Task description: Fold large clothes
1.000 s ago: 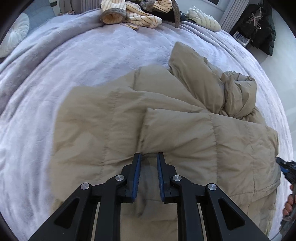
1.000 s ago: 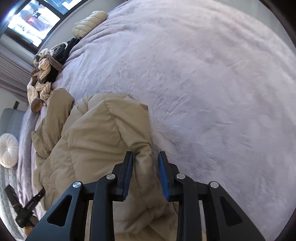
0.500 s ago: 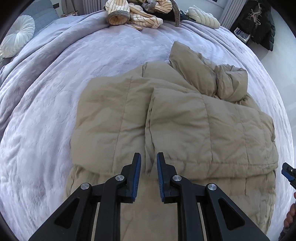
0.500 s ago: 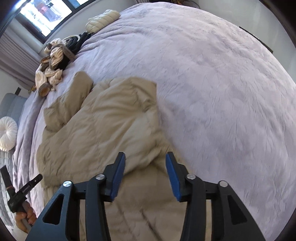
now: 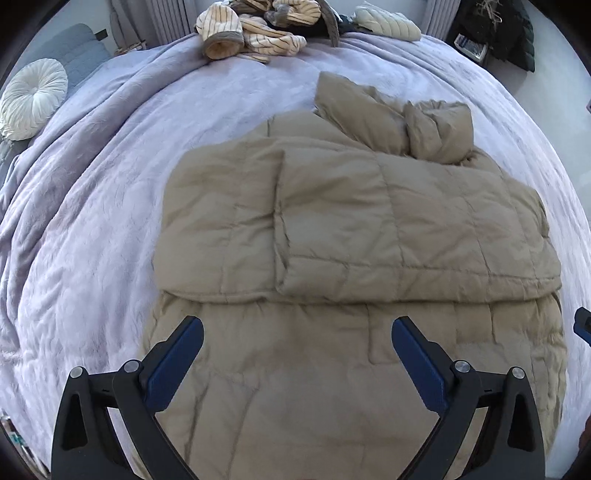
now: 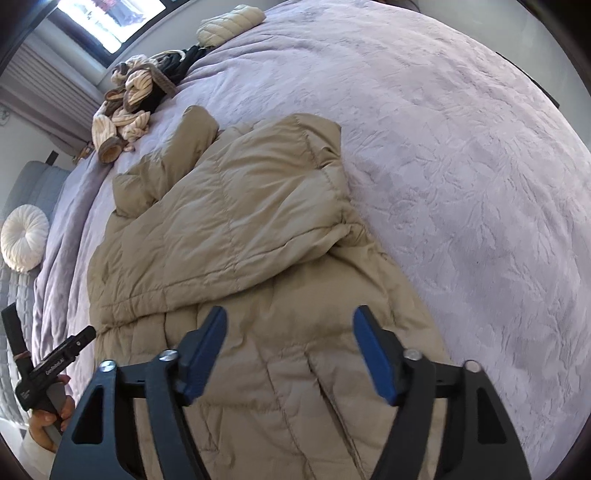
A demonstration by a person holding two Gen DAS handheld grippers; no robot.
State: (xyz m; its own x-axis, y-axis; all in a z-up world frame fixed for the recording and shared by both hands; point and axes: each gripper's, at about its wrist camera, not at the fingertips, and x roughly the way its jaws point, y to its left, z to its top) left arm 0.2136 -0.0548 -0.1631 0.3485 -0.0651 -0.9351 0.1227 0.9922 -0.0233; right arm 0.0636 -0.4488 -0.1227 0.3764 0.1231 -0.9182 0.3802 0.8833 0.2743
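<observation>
Blue-padded jaws of the left gripper (image 5: 297, 341) spread wide and opening, nothing between them, above a tan puffer coat (image 5: 354, 236); the right gripper (image 6: 290, 332) likewise opening and empty above the same coat. Coat lies partly folded, its upper part doubled over the lower, on a lilac bedspread (image 5: 92, 206). Striped clothes (image 5: 255, 35) heaped at the bed's far edge

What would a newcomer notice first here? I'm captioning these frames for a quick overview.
A big tan puffer coat lies partly folded in the middle of a lavender bedspread. Both grippers, left and right, hover over its near end, jaws opening, nothing between them. Striped clothes are heaped at the far edge.
</observation>
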